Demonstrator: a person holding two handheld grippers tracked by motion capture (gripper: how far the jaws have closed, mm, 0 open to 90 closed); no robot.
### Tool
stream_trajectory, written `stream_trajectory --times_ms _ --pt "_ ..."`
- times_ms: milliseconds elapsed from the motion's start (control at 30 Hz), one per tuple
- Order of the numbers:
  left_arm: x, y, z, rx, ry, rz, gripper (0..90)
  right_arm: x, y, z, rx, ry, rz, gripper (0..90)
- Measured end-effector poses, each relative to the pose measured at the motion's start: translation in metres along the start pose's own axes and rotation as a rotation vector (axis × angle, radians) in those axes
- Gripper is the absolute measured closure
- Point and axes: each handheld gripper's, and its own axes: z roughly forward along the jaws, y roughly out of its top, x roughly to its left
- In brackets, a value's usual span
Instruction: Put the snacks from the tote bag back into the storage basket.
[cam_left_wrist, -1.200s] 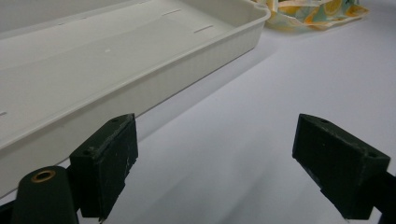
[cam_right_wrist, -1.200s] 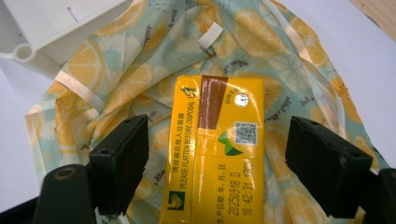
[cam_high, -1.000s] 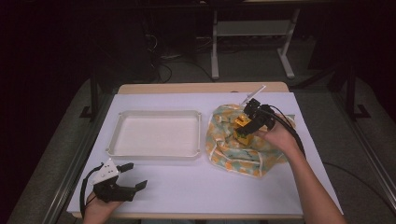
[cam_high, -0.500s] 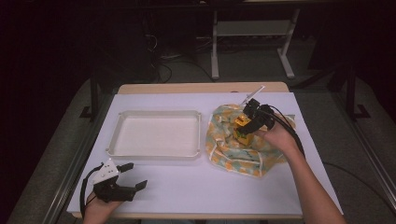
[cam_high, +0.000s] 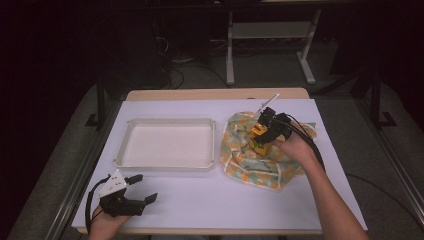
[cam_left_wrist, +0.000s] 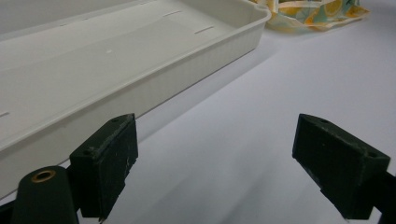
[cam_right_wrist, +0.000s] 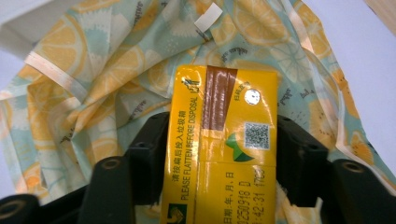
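Note:
A yellow drink carton (cam_high: 258, 131) sits upright on a crumpled lemon-print cloth bag (cam_high: 250, 162) at the table's right. My right gripper (cam_high: 259, 141) comes down on it from the right. In the right gripper view the carton (cam_right_wrist: 224, 154) stands between the two black fingers (cam_right_wrist: 149, 149), which press on both its sides; the jaws have just been closing on it. The bag (cam_right_wrist: 107, 70) spreads beneath. My left gripper (cam_high: 145, 187) rests at the front left, open, with nothing between its jaws (cam_left_wrist: 215, 158).
A shallow white tray (cam_high: 167, 164) lies left of the bag, with nothing in it; its near wall (cam_left_wrist: 140, 88) runs just beyond my left gripper. White paper (cam_high: 225, 200) covers the tabletop. Dark floor, cables and a metal stand lie behind the table.

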Motion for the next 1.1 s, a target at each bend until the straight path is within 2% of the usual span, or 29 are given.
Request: stream_trajectory --times_ms 33,533,733,833,1100 --pt "0.000 0.000 0.000 -0.002 0.000 -0.001 13.9 0.001 0.000 0.000 0.004 -0.002 -0.003 47.3" --pt "0.000 0.000 0.000 -0.001 0.000 -0.001 13.9 0.001 0.002 -0.001 0.020 -0.004 -0.009 48.8" --pt "0.000 0.000 0.000 -0.003 0.000 -0.004 13.9 0.002 0.003 -0.002 0.013 -0.004 -0.036 49.3" --pt "0.000 0.000 0.000 -0.002 0.000 -0.004 13.9 0.002 0.004 -0.004 0.015 0.017 -0.041 49.4" --pt "0.000 0.000 0.000 -0.003 0.000 -0.004 13.9 -0.001 0.006 -0.018 -0.012 0.023 -0.046 49.4"
